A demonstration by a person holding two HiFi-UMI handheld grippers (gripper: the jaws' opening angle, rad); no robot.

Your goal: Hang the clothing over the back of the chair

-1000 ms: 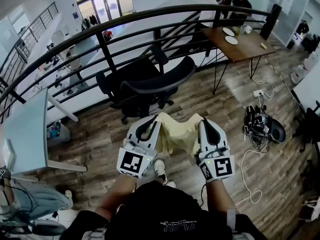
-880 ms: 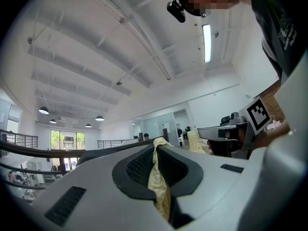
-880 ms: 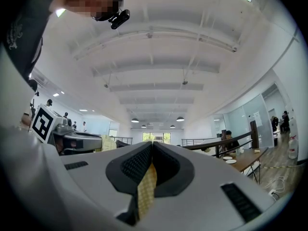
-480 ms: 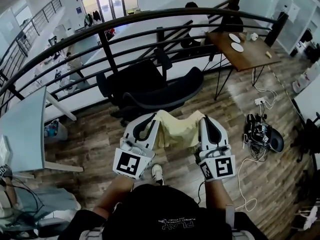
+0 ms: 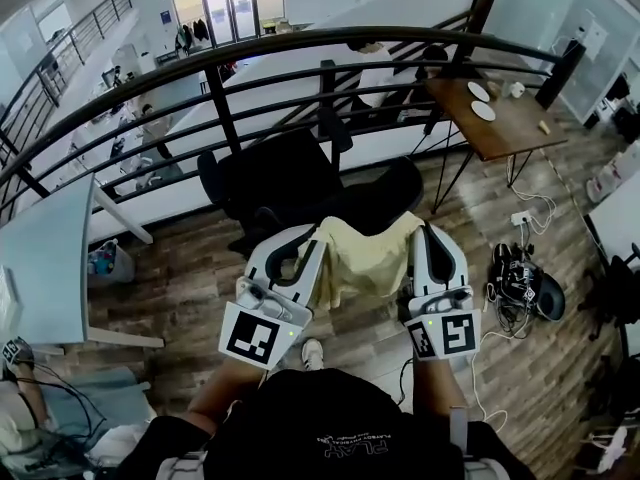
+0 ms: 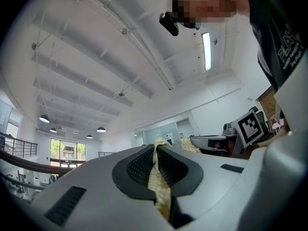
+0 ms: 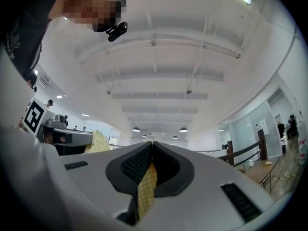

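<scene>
Wooden floor (image 5: 180, 288) runs up to a curved black railing (image 5: 300, 43), and a black chair (image 5: 280, 173) stands just inside it, its back (image 5: 385, 183) toward the person. The yellow clothing (image 5: 365, 258) is off the floor, stretched between the two tongs on the near side of that back. It overlaps the back in the head view, but I cannot tell whether it touches.

Each of the tongs is clenched on the cloth: the left gripper (image 5: 300, 240) on one edge and the right gripper (image 5: 428, 236) on the other, with fabric pinched flat between the pads.

Lifting and spreading look done; draping over the back and letting go remain.

Room seems fair. The railing lies beyond the chair, a wooden table (image 5: 500, 118) stands off to the right, and cables (image 5: 520, 278) lie on the floor at the right.
</scene>
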